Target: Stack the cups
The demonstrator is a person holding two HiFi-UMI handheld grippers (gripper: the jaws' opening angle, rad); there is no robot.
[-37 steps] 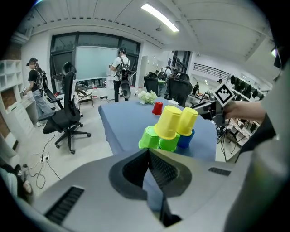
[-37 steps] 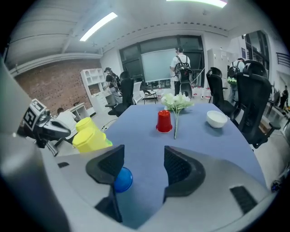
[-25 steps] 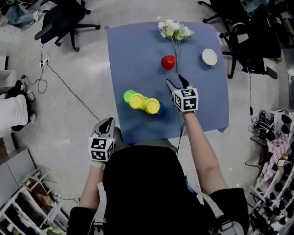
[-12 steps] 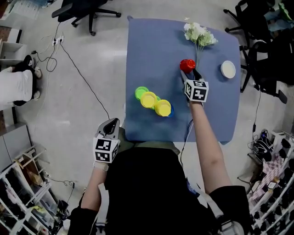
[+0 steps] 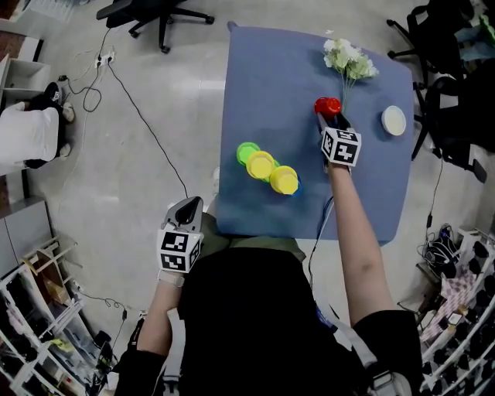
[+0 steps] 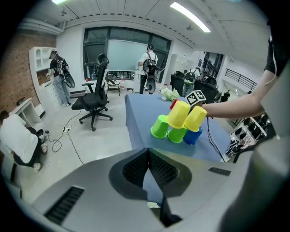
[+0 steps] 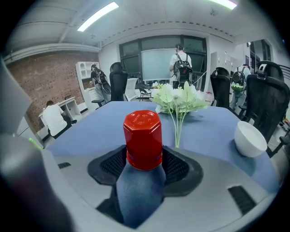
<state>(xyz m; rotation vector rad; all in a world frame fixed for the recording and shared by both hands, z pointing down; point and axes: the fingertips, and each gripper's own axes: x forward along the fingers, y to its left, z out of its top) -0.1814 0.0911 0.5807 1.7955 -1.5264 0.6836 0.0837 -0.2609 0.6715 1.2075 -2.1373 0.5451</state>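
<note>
A red cup (image 5: 326, 105) stands upside down on the blue table (image 5: 263, 77). My right gripper (image 5: 331, 114) has its jaws on either side of the red cup (image 7: 143, 138); they have just been closing and the pads meet its sides. Two yellow cups (image 5: 261, 165) rest on a row of two green cups (image 5: 248, 152) and a blue one (image 5: 296, 188). That pile (image 6: 178, 114) shows in the left gripper view. My left gripper (image 5: 186, 207) hangs shut and empty off the table's near left corner.
White flowers (image 5: 349, 58) lie just beyond the red cup, stems (image 7: 177, 131) to its right. A white bowl (image 5: 394, 121) sits at the table's right edge. Office chairs (image 5: 158, 11) stand beyond the table and at its right, and cables run over the floor at the left.
My right gripper has moved forward and down from short of the red cup until its jaws flank it. The left gripper has stayed near the table's corner.
</note>
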